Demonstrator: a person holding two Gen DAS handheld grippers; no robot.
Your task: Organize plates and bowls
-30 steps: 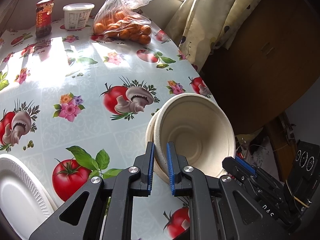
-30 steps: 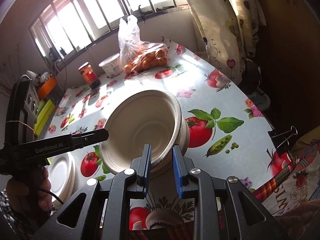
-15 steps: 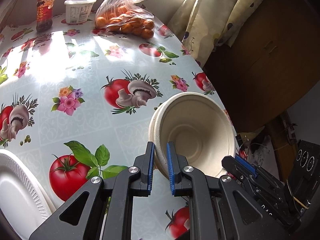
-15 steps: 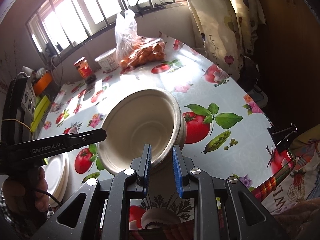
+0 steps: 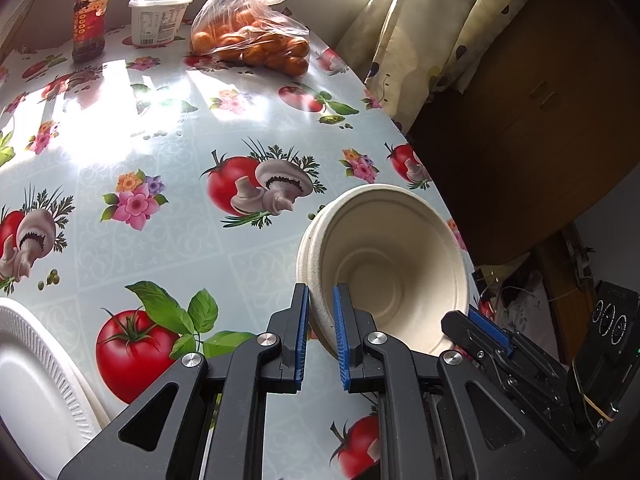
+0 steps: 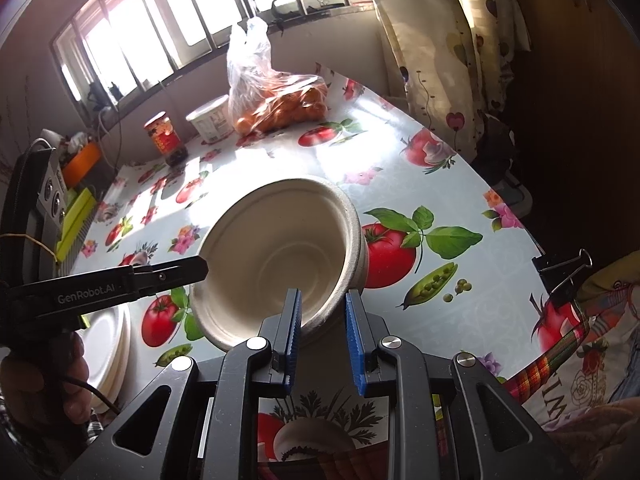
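Between my two hand-held grippers, left and right, both clamped on opposite rims, the nested bowls tilt above the bench.

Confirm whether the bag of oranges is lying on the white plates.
No. The bag of oranges lies at the table's far end near the window, while the white plates sit stacked at the near left edge.

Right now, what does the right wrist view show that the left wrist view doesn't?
Only the right wrist view shows the windows, a binder clip and the hand holding the left tongs. Only the left wrist view shows the wooden cabinet. Both show the nested bowls gripped from both sides, the plates and the orange bag.
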